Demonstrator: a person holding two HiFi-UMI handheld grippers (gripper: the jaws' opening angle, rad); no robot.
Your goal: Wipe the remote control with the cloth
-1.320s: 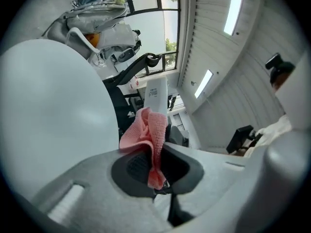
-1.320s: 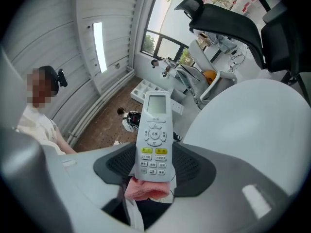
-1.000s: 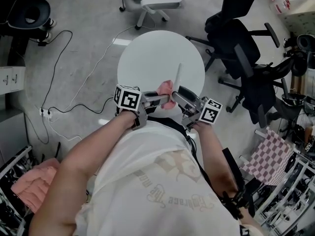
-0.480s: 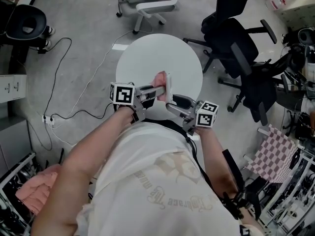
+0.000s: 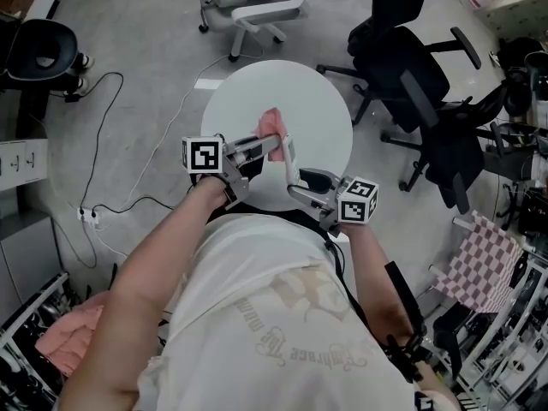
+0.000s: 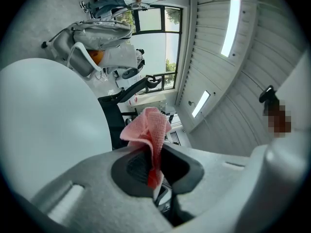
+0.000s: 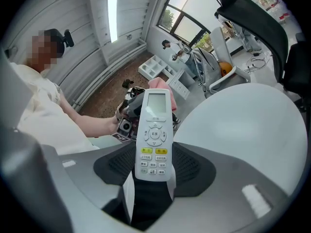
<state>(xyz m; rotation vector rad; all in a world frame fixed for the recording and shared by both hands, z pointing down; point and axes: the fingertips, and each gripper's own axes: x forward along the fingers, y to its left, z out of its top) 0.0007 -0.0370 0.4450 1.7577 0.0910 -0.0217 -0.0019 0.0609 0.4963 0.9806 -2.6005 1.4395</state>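
The round white worktop stands on a grey floor, and nothing lies on its surface. Both tools are held in the air above the half nearest the person.

Left hand-held gripper: closed on the pink cloth. In the left gripper view the two dark pads pinch a folded strip of the fabric, and the rest of the cloth bunches up loosely beyond the jaw tips.

Right hand-held gripper: closed on the white remote control. In the right gripper view the jaws clamp its lower end from both sides. The display and keypad face that camera, with two yellow buttons just above the clamping line. The remote projects straight out past the jaw tips.

The two grippers point towards each other. The cloth sits just beside the display end of the remote, on its rear side; contact between them cannot be confirmed.

Surroundings: a black office chair stands beyond the right edge of the worktop, a white chair beyond the far edge, and cables trail across the floor to the left.
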